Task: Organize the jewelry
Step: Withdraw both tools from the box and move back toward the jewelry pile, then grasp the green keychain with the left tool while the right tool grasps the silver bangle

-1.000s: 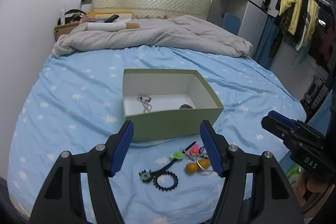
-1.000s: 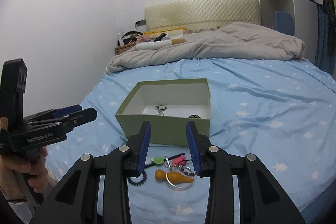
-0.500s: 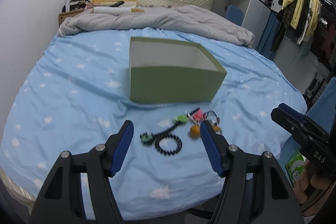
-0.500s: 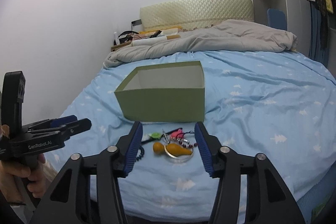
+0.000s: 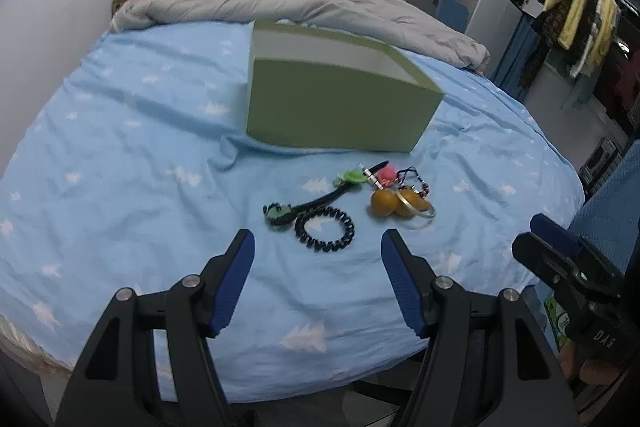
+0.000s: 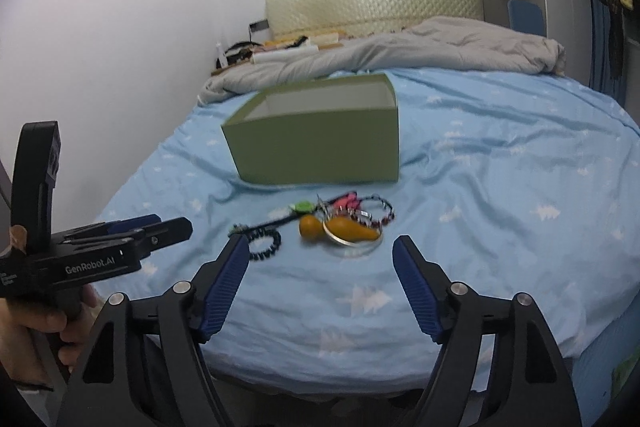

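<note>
A bed (image 5: 120,155) in blue sheets carries a green box (image 5: 336,111); before it lies jewelry (image 6: 340,223). The left gripper (image 5: 318,251) hovers with jaws apart, empty; the right gripper (image 6: 320,255) jaws are opening, empty.

Bare sheet (image 6: 360,307) before the trinkets (image 6: 340,227); green box (image 6: 320,147) close behind them.

Your left gripper (image 5: 318,243) and right gripper (image 6: 320,249) are black frames with ribbed blue pads (image 6: 224,283), silver screws, and white "GenRobot.AI" lettering on one.
</note>
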The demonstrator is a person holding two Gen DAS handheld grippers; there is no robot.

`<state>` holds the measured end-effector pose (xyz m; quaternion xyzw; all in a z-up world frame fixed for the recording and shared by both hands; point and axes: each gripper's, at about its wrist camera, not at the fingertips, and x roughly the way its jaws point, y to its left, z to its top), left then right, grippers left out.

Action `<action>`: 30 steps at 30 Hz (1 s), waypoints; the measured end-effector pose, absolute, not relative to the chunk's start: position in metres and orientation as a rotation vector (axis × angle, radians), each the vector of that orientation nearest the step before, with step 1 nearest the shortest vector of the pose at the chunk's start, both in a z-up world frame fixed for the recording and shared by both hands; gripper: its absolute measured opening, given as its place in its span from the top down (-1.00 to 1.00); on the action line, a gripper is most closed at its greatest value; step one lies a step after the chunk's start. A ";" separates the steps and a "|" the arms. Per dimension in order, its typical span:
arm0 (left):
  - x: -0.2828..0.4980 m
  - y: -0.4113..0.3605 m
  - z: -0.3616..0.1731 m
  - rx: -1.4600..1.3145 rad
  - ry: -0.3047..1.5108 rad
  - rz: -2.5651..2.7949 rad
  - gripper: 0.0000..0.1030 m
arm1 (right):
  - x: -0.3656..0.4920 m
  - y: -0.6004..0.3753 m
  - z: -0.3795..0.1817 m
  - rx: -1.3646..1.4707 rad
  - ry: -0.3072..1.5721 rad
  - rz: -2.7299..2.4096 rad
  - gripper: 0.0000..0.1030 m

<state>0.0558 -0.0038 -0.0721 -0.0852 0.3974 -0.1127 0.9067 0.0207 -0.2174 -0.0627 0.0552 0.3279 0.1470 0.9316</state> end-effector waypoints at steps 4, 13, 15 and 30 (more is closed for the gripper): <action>0.064 -0.002 -0.089 -0.193 0.847 -0.228 -0.27 | 0.031 -0.221 -0.080 0.129 0.702 0.296 -0.51; 0.094 0.004 -0.124 -0.215 0.884 -0.225 -0.07 | 0.067 -0.226 -0.111 0.151 0.754 0.281 -0.51; 0.101 0.005 -0.129 -0.216 0.890 -0.226 -0.02 | 0.078 -0.225 -0.118 0.159 0.766 0.286 -0.51; 0.133 0.000 -0.145 -0.197 0.905 -0.247 0.10 | 0.131 -0.223 -0.138 0.244 0.826 0.347 -0.51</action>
